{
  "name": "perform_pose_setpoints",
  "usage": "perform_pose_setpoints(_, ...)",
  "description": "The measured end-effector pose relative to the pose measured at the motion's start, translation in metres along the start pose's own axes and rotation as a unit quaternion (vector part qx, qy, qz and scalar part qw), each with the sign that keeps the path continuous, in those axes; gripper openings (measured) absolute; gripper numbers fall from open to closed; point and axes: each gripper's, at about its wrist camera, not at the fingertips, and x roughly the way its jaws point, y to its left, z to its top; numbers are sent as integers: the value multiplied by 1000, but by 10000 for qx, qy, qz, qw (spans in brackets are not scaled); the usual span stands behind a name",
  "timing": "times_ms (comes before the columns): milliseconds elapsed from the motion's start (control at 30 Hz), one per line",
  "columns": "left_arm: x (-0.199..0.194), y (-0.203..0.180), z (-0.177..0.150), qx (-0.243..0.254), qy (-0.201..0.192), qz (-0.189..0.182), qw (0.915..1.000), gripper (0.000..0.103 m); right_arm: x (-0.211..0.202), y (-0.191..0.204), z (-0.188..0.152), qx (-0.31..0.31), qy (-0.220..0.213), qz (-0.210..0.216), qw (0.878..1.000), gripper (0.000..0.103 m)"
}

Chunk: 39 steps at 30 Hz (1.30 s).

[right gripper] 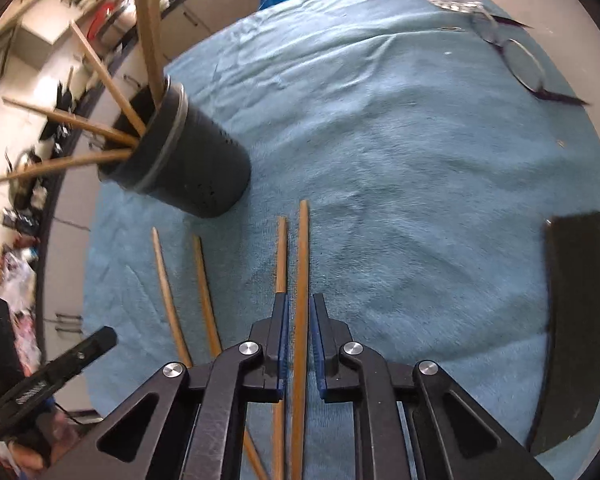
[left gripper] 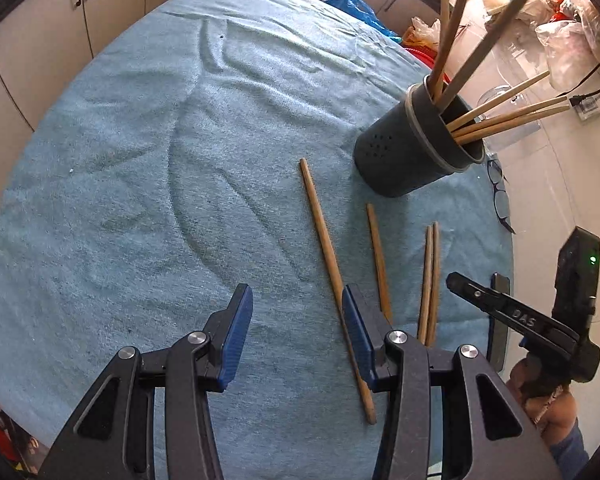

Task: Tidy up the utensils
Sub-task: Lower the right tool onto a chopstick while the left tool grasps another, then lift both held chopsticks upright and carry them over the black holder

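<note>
Looking through the left wrist view first: the left gripper [left gripper: 298, 334] hangs wide open at the bottom of the frame, holding nothing. Four loose chopsticks lie on the blue towel-covered surface [left gripper: 140, 160] just past it, the longest chopstick [left gripper: 332, 268] running diagonally at centre with its near end behind the right-hand finger. The dark utensil holder [left gripper: 412, 148] stands at upper right of the frame, already stuffed with chopsticks fanning out. The right gripper [left gripper: 512, 314] pokes in at lower right.

Right wrist view: the right gripper [right gripper: 299, 340] sits at bottom centre with its jaws narrowed around one chopstick [right gripper: 301, 280], small gaps showing on both sides, so it looks not yet clamped. A second chopstick [right gripper: 281, 256] lies just left of it, and two more [right gripper: 184, 292] further left. The holder [right gripper: 196, 164] is at upper left of the frame, eyeglasses [right gripper: 524, 64] at upper right.

These sticks are light, stiff and thin, probably keen to roll or pivot. I'd pinch near mid-length so it doesn't swing.
</note>
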Motion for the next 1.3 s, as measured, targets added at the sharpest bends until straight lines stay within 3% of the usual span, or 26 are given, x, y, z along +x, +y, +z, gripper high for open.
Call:
perform_pose_setpoints(167, 5, 7, 3, -62, 112, -57, 9999, 45, 20, 10, -3, -287, 222, -341, 9988, 8)
perform_pose_setpoints(300, 14, 7, 11, -156, 266, -140, 9994, 45, 19, 15, -3, -440, 147, -529, 9975, 7)
perform_pose_setpoints(600, 51, -9, 41, -51, 601, 47, 9982, 45, 2, -18, -6, 11, 83, -717, 9974, 8)
perform_pose_setpoints(833, 67, -43, 54, 583, 545, 802, 9936, 45, -1, -34, -3, 268, 174, -449, 9985, 8)
perform_pose_setpoints(900, 71, -55, 50, 873, 425, 1121, 9889, 40, -1, -38, 3, 303, 214, -404, 9985, 8)
perform_pose_setpoints(1000, 73, -66, 40, 1252, 157, 1583, 9793, 23, 7, -32, 9, 236, 269, -460, 9983, 8)
perform_pose_setpoints(1033, 72, -67, 37, 1272, 92, 1552, 9796, 12, 9, -29, 12, 172, 277, -501, 9982, 8)
perform_pose_setpoints(1067, 70, -64, 35, 1192, 59, 1462, 9820, 9, 12, -26, 15, 112, 281, -532, 9981, 8)
perform_pose_setpoints(1200, 60, -49, 28, 895, 93, 965, 9913, 6, 8, -28, 13, 68, 226, -455, 9987, 8)
perform_pose_setpoints(1300, 38, -41, 19, 711, -142, 586, 9956, 6, 2, -30, 10, 112, 107, -225, 9996, 7)
